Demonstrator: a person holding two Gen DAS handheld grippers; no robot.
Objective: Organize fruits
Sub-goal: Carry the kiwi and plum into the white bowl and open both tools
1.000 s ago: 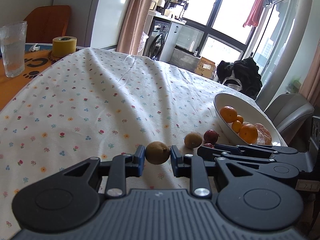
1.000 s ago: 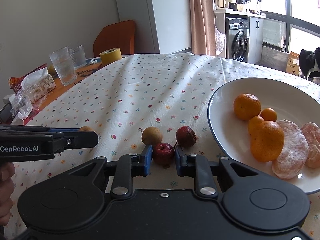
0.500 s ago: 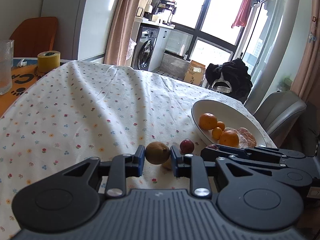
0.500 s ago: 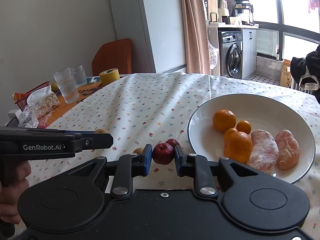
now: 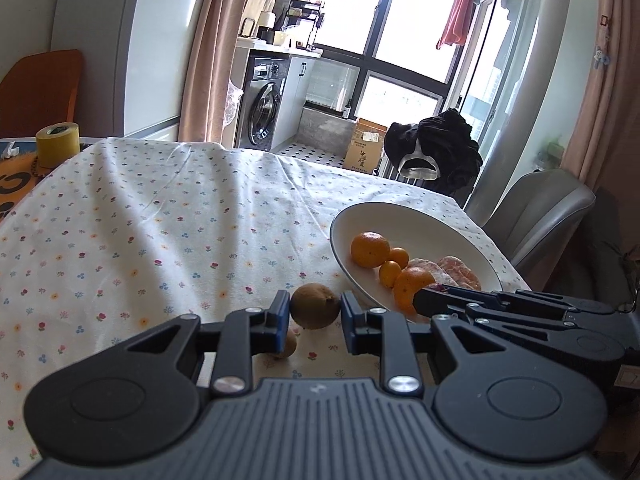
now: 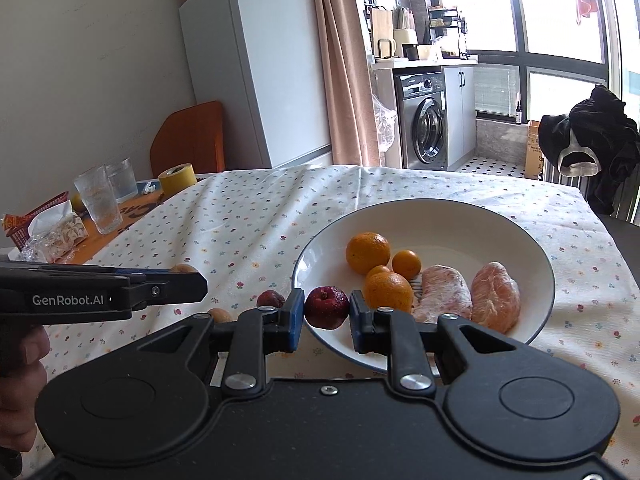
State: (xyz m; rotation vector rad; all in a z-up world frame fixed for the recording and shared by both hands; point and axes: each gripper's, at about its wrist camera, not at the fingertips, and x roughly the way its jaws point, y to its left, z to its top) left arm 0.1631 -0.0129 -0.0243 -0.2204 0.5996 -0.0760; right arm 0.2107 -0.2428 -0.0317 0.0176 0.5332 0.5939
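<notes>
Step in hand, carry to bowl: right hand-held gripper clamps red fruit above near rim, left hand-held gripper clamps kiwi short of it; next, release inside.

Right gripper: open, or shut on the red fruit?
Shut: the right gripper clamps the red fruit between both fingers.

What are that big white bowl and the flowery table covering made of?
The white bowl looks like glazed ceramic: smooth, glossy, with a thin dark rim line, though melamine is possible. The tablecloth appears to be thin woven cotton-like fabric: matte, creased into soft folds.
</notes>
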